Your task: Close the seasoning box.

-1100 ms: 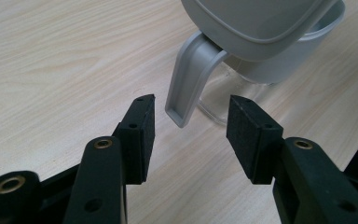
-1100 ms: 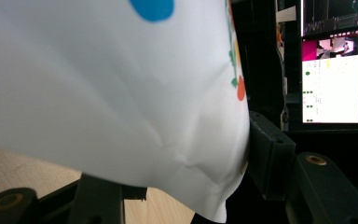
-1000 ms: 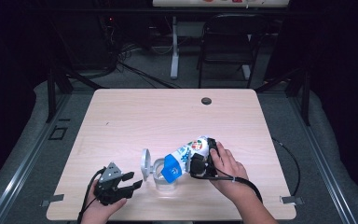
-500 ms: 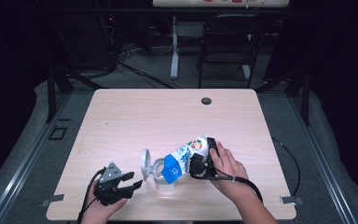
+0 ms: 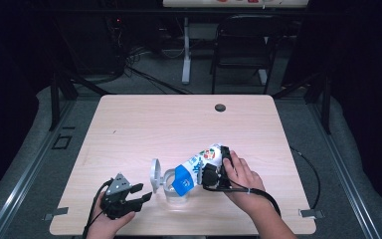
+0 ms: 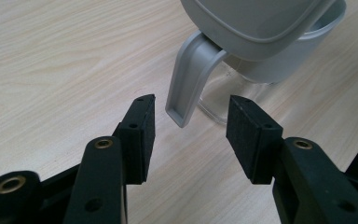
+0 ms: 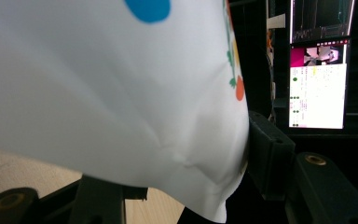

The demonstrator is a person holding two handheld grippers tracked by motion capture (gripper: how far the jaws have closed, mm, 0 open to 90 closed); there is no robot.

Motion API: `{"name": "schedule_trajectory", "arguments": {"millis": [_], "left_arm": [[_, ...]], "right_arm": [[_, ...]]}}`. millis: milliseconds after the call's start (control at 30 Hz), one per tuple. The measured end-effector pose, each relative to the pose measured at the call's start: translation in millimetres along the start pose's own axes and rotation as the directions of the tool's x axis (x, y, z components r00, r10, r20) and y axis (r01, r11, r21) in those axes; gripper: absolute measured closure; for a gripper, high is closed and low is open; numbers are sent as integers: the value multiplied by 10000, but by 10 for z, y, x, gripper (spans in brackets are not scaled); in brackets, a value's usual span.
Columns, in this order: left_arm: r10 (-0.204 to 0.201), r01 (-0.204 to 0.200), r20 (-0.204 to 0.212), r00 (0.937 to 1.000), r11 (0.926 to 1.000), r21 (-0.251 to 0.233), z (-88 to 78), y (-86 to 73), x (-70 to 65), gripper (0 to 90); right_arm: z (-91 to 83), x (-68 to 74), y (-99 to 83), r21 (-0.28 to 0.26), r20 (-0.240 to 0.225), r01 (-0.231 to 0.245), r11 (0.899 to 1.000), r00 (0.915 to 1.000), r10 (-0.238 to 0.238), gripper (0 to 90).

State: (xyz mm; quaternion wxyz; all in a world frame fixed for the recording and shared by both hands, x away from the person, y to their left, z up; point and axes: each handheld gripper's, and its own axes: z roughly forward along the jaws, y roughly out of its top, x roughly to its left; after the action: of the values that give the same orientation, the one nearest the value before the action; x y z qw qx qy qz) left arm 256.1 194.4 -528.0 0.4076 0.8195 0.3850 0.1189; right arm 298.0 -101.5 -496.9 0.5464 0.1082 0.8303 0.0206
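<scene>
White bag (image 5: 199, 162) is seen in the high view tilted over the clear jug (image 5: 171, 185) near the table's (image 5: 179, 124) front edge, clamped by the right gripper (image 5: 214, 174), probably so that its contents can be poured. By the left gripper (image 6: 191, 128), in its own view, nothing is grasped: the jaws are kept apart around the grey handle (image 6: 189, 79) without touching, perhaps to steady the jug. Creased white plastic is shown pinched between the jaws in the right gripper view.

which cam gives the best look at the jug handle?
Left gripper view: the grey jug handle is sharp and close, just beyond the open left gripper, untouched. High view shows the jug small, its handle hard to tell, under the tilted carton. Right gripper view shows the carton, not the handle.
</scene>
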Motion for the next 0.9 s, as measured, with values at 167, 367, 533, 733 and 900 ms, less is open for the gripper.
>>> {"name": "schedule_trajectory", "arguments": {"millis": [167,367,533,733,900], "left_arm": [[-1,1,-12,10000,10000,10,-3,-1,-1,532],[32,-32,-7,10000,10000,32,-3,-1,1,536],[28,-28,-20,10000,10000,35,-2,-2,7,536],[26,-26,-20,10000,10000,33,-1,-3,7,536],[42,-42,-32,10000,10000,-1,4,-7,8,536]], "right_arm": [[-2,1,3,-27,68,84,10000,9999,-84,478],[1,-1,7,-46,51,103,9999,9999,-103,479],[-5,-4,16,26,126,230,9997,9997,-230,480],[-12,-4,29,0,202,324,9995,9993,-324,481],[-7,0,27,-92,196,282,9996,9994,-281,481]]}}
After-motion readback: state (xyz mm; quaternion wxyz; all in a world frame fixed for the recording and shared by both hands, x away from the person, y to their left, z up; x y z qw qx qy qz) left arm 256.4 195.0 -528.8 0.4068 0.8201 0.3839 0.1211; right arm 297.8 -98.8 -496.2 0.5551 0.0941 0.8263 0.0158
